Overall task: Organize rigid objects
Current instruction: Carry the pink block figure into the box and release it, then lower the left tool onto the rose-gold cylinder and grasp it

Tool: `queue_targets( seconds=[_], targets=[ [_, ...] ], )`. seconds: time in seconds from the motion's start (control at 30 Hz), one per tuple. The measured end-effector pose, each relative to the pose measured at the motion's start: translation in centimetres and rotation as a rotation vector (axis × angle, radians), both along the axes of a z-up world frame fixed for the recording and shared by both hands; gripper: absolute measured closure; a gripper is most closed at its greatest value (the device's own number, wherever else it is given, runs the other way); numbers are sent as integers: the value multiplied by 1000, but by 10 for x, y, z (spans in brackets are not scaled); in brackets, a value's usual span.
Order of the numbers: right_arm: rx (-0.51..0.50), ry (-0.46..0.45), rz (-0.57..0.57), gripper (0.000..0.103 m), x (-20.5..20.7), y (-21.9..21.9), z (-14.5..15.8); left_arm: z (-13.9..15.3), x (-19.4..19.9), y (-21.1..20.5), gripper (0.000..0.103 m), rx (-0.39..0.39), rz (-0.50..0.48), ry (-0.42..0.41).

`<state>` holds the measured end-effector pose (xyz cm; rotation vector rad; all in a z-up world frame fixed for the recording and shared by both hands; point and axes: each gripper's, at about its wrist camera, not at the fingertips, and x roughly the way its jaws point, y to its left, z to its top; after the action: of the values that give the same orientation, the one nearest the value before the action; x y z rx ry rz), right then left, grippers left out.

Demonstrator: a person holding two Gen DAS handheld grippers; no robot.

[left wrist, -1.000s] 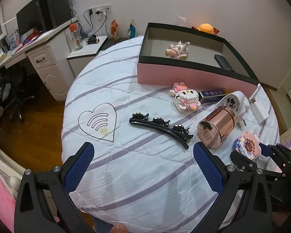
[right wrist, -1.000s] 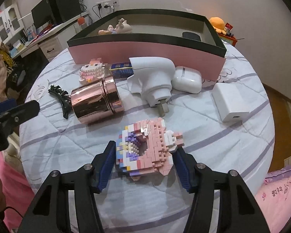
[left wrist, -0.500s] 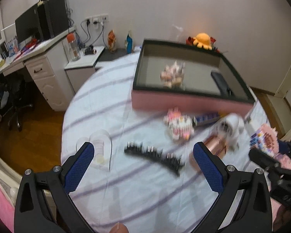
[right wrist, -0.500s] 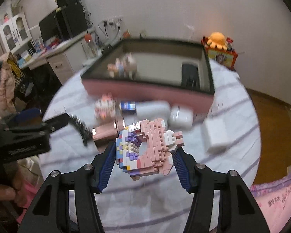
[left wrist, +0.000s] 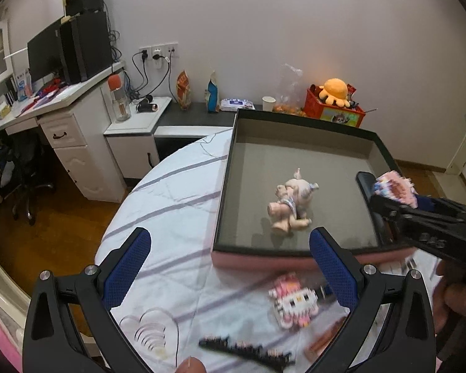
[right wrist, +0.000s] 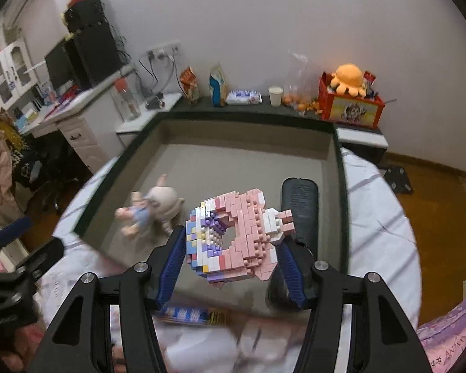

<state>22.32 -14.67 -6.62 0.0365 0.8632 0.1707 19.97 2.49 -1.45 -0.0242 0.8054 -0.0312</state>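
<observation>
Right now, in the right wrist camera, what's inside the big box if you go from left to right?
Piggy doll → pink brick toy, held above the box floor in the right gripper → black remote, by the box's right wall.

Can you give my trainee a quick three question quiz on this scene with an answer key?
1. True or false: the right gripper holds a block figure.
2. What lies in the box right of the pig doll? A: a remote, B: a cup, C: a hair clip.
3. What is between the left gripper's fingers?

Key: 1. True. 2. A, the black remote. 3. Nothing; it is open and empty.
</observation>
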Motion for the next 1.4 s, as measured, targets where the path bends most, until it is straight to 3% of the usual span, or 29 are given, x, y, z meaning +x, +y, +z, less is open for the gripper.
queue_targets(
  seconds=[0.33, 0.47, 0.6, 0.83, 0.97, 1.13, 1.4],
  targets=[
    [-45, 95, 18, 43, 29, 13, -40, -23, 29, 0, 0, 2, 3, 47],
    [-44, 92, 13, 22, 27, 12, -40, -22, 26, 2, 0, -1, 4, 47],
    [-35, 50, 27, 22, 16, 11, -27, -16, 20, 3, 0, -5, 5, 34],
    [59, -106, -13, 20, -40, -13, 22, 6, -13, -2, 0, -10, -14, -23],
    [67, -144, -52, 19, -84, -34, 37, 5, -34, -9, 0, -19, -46, -16],
    [105, -123, -123, 19, -128, -59, 27, -9, -67, -26, 0, -34, -96, 26],
    [158, -53, -160, 19, -162, -75, -1, -26, -109, -53, 0, -26, -171, 77]
  ],
)
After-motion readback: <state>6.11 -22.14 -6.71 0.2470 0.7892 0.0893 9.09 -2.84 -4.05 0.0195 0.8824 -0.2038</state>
